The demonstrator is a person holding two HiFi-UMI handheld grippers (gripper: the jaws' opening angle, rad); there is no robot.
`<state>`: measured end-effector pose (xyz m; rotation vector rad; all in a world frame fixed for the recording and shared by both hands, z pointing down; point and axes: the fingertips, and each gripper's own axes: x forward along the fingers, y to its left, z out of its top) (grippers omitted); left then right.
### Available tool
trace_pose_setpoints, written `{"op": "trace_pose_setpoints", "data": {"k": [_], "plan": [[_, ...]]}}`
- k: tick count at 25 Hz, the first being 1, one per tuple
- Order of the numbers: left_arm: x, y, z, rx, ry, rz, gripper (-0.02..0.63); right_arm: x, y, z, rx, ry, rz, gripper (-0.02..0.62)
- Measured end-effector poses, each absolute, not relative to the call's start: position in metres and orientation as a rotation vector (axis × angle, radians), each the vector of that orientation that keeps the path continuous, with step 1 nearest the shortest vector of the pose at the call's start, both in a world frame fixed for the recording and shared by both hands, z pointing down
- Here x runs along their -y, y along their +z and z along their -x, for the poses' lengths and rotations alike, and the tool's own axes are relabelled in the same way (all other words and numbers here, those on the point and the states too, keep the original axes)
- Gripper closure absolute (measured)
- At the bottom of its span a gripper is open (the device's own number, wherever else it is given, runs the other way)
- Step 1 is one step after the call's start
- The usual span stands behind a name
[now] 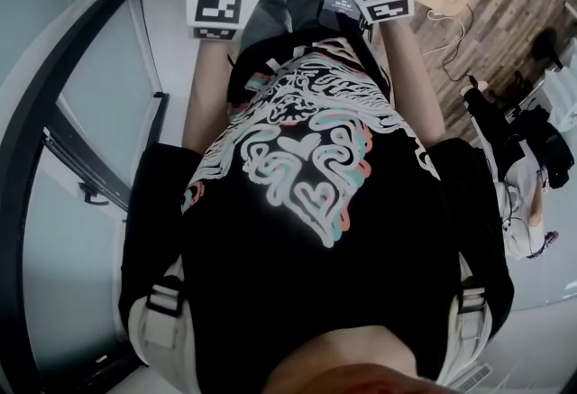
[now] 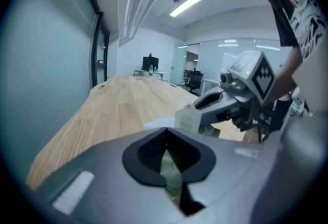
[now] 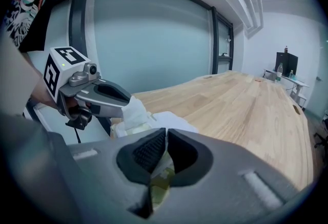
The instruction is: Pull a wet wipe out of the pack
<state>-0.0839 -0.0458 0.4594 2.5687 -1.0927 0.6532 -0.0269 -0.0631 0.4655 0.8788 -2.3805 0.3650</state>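
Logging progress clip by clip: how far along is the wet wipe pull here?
Done: the left tool is shut on the greenish pack, steadying it at the near end of the wooden table. In hand: the right tool is shut on pale material at the pack, apparently the wipe. Left: the pull itself; no wipe shows drawn clear of the pack yet.

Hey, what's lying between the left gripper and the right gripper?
The wet wipe pack, white on top, spans the gap between left gripper and right gripper; the right gripper view shows it.
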Motion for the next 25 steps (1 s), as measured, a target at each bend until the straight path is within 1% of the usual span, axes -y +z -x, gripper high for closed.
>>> {"op": "trace_pose_setpoints", "data": {"k": [25], "plan": [[0.059, 0.444, 0.088, 1.164, 0.621, -2.559, 0.618, 0.059, 0.453, 0.024, 2.406, 0.351, -0.908, 0.594]]}}
